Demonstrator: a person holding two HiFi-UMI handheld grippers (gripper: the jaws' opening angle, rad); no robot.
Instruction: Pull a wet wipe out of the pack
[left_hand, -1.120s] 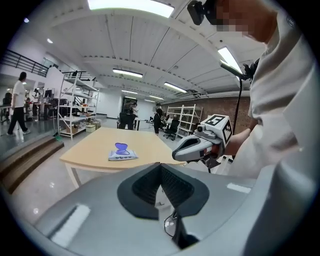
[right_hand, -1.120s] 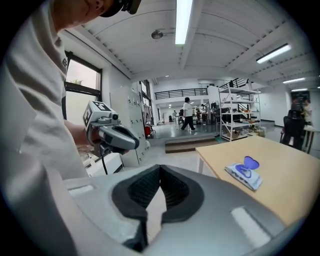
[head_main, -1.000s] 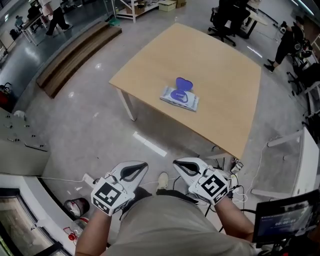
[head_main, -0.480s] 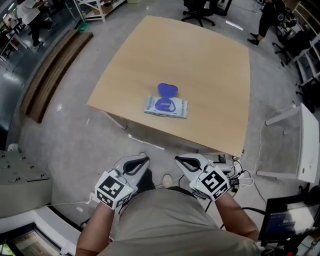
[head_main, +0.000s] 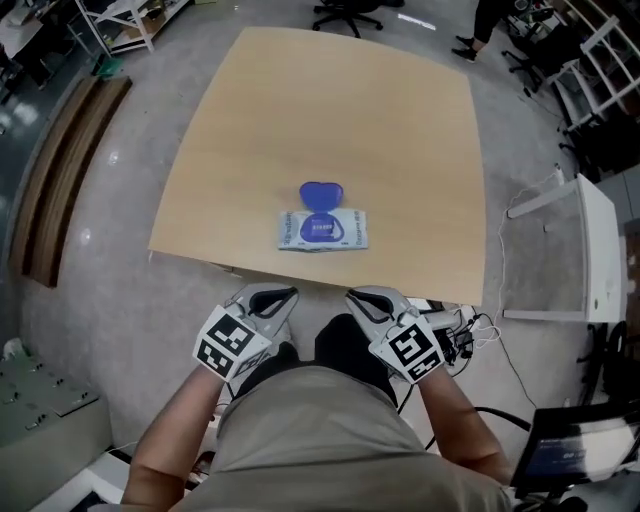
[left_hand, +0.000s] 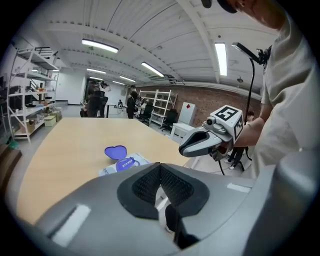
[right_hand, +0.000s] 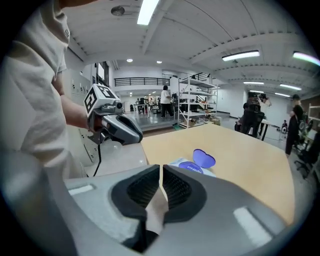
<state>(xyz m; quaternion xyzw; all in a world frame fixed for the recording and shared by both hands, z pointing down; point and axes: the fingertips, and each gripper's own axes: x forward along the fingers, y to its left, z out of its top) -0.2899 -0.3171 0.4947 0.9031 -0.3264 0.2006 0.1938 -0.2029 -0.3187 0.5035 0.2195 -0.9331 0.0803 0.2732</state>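
In the head view, the wet wipe pack (head_main: 352, 230) lies flat on the pale wooden worktop (head_main: 400, 130), near its front edge and about in the middle. The pack is a soft white pouch, rectangular, with blue print. Its blue lid (head_main: 322, 194), rounded like a heart, is folded open and lies on the worktop just behind the pack. The left claw (head_main: 274, 297) and the right claw (head_main: 368, 299) are held close to the person's body, side by side, over the floor. They are short of the worktop edge and well apart from the pack.

In the left gripper view, the left claw is clenched. Its dark ribbed pads meet at the tip and nothing is between them. The pack and its lid show beyond it on the smooth worktop.

In the right gripper view, the right claw is also closed, with only a thin slit between the pads, and it holds nothing. The pack lies ahead of it, with the lid on its far side.

Judging from this, the task has not properly begun and the step in hand is the approach. The next move probably calls for one claw to hold the light, soft pouch down. The other should open and pinch the thin wipe at the opening, which cannot be seen clearly here.
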